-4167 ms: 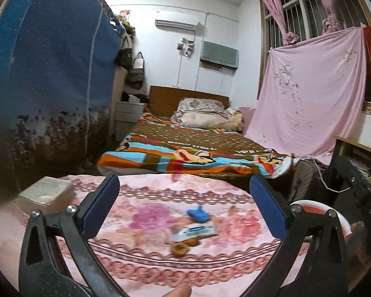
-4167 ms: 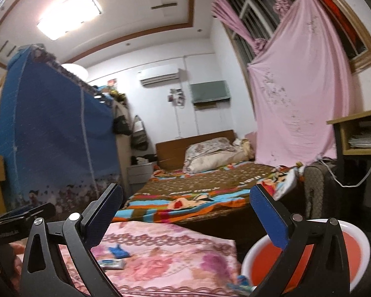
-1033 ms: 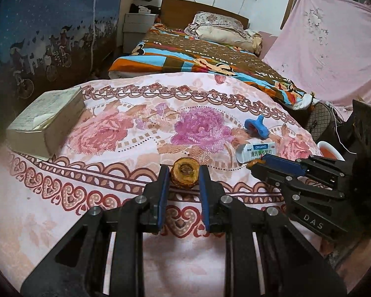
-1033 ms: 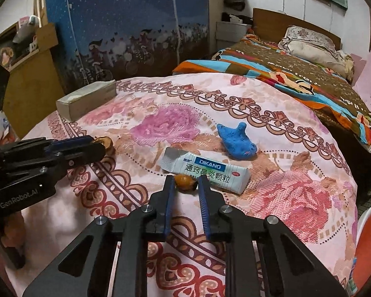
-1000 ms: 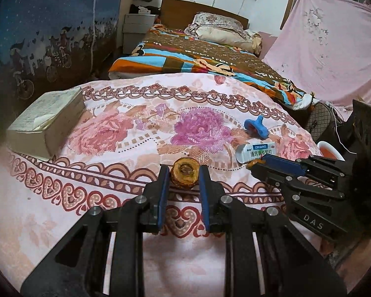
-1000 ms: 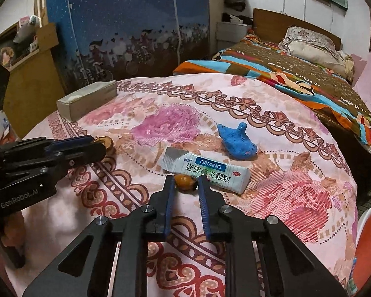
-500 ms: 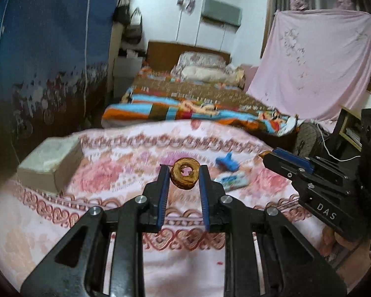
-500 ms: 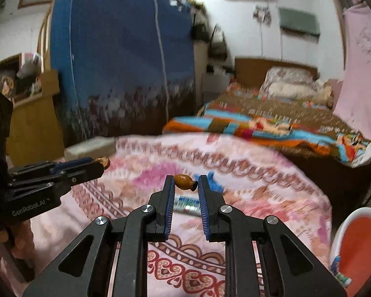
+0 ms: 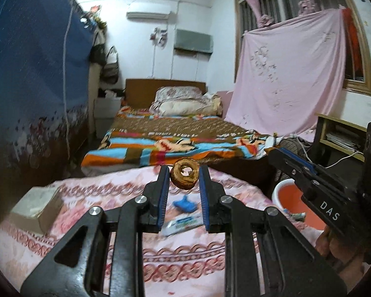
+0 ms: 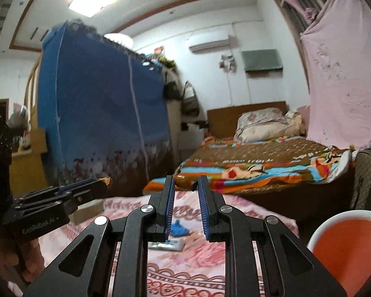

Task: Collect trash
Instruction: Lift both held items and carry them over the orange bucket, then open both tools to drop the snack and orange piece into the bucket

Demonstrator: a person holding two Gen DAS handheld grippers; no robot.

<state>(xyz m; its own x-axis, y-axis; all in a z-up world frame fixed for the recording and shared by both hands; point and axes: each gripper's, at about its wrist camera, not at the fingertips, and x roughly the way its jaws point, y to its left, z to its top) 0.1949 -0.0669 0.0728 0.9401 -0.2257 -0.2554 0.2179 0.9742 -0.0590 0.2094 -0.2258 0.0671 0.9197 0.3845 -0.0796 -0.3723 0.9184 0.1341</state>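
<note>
In the left wrist view my left gripper (image 9: 183,173) is shut on a brown ring-shaped scrap (image 9: 185,175), held in the air above the pink floral tablecloth (image 9: 185,259). In the right wrist view my right gripper (image 10: 184,182) is shut on a small brown scrap (image 10: 182,179), also clear of the cloth. A blue scrap (image 9: 185,203) and a white sachet (image 9: 183,224) lie on the cloth below. The white-rimmed orange bin (image 9: 291,198) stands beyond the table's right edge, just past the right gripper (image 9: 294,165). The bin (image 10: 346,245) fills the lower right of the right wrist view.
A pale box (image 9: 34,206) lies at the table's left side. Behind the table are a bed with a striped blanket (image 9: 173,146) and a blue wardrobe (image 9: 32,86); a pink sheet (image 9: 291,81) hangs at the right. A hand (image 10: 27,259) holds the left gripper (image 10: 86,188).
Both grippers have risen off the tablecloth with their scraps and tilted up toward level. The blue scrap and the sachet stayed on the cloth.
</note>
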